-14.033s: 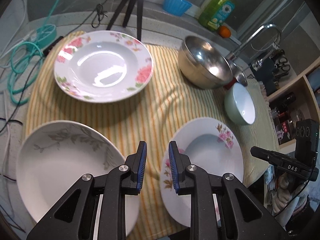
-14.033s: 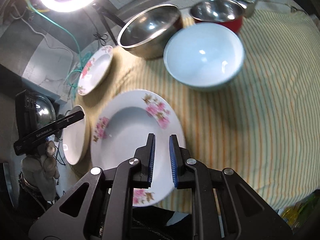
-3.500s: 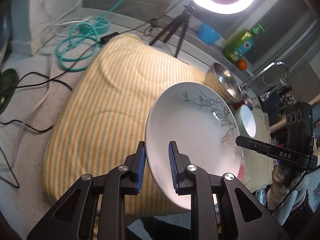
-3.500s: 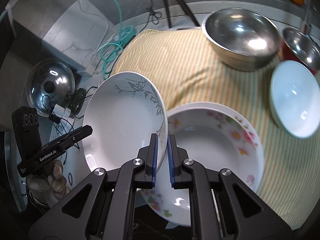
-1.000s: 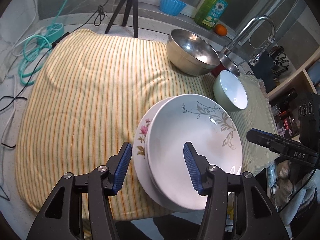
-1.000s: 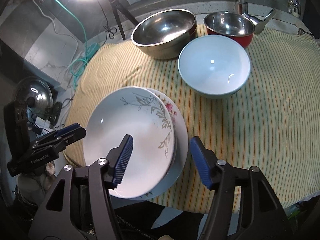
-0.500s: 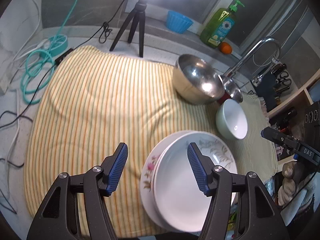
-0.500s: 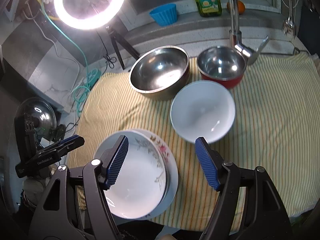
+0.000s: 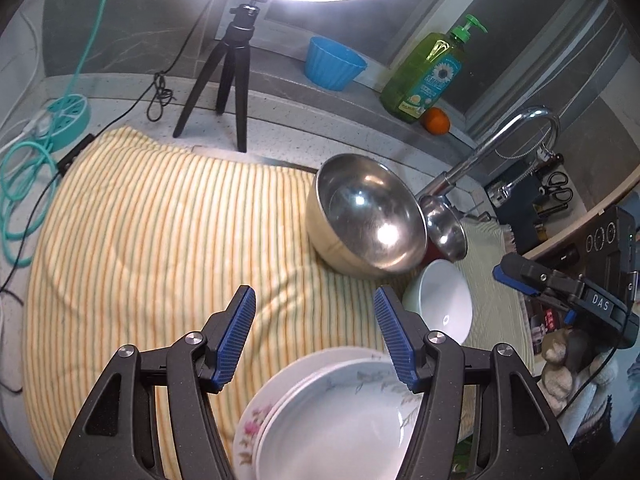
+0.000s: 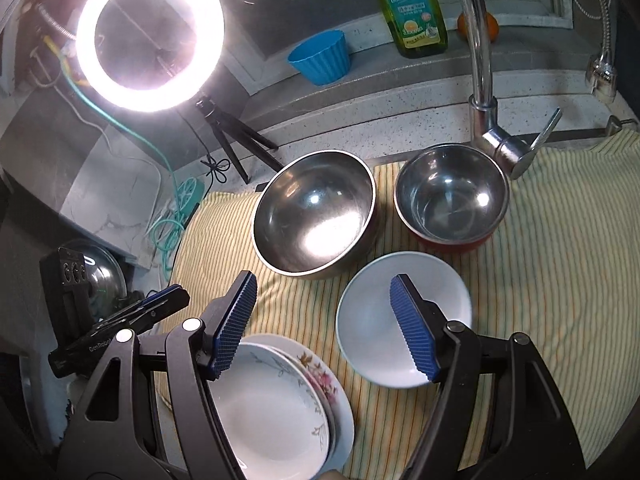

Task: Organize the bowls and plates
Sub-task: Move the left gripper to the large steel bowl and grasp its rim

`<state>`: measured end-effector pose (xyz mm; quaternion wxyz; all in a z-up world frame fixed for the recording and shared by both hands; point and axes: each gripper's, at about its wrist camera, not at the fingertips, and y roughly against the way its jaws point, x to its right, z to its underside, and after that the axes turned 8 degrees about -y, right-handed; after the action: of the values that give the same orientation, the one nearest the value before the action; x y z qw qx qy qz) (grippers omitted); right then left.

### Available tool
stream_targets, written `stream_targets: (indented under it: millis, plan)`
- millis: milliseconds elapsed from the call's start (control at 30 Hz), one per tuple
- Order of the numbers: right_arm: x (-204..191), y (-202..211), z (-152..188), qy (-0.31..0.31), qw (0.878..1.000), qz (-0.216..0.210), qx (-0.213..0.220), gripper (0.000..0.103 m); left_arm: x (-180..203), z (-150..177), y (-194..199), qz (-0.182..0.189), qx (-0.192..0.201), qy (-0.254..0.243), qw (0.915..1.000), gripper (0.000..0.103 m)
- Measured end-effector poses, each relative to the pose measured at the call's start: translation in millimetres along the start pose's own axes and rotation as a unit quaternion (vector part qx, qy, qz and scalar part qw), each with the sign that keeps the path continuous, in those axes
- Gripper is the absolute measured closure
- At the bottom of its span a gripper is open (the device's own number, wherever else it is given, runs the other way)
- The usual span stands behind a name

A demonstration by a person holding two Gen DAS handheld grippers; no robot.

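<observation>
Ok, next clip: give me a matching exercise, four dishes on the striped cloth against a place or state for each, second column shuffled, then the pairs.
Things:
1. large steel bowl
2. small steel bowl
3. white bowl
4. grey-leaf plate

Places or states:
A. red on the outside, closest to the tap
B. on top of the pink-flowered plate
C. alone on the cloth, in front of both steel bowls
D. nearest the ring light's tripod

Pairs: 1-D, 2-A, 3-C, 4-B
</observation>
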<state>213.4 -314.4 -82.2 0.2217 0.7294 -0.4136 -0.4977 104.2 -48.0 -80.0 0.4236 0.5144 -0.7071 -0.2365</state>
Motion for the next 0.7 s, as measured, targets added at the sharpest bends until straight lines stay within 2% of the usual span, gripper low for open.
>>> stream_targets:
  millis: [167, 233, 300, 433, 500, 700]
  plan:
    - [5.8, -17.4, -14.4, -0.016, 1.0, -0.007, -0.014, 0.031, -3.2, -17.5, -21.1, 0.005, -0.003, 0.01, 0.9999, 0.042]
    - [7.4, -24.8, -20.5, -0.012, 1.0, -0.003, -0.017, 0.036, -5.7, -22.6, -31.0, 0.012, -0.01, 0.018, 0.9997, 0.042]
    - [11.6, -33.0, -27.0, -0.018, 0.999, -0.003, -0.028, 0.05, -6.4, -27.2, -38.3, 0.018, -0.014, 0.023, 0.9995, 0.044]
    - [20.9, -45.3, -37.1, -0.033, 0.998, -0.013, -0.044, 0.058, -5.3, -36.4, -50.9, 0.018, -0.018, 0.02, 0.9995, 0.044]
    - [24.7, -51.2, -41.0, -0.035, 0.998, -0.011, -0.049, 0.066, -8.5, -40.5, -57.4, 0.023, -0.021, 0.027, 0.9991, 0.046]
    - [31.3, -66.3, -47.9, -0.035, 0.997, 0.0, -0.062, 0.071, -13.8, -50.6, -74.6, 0.042, -0.034, 0.046, 0.9975, 0.049]
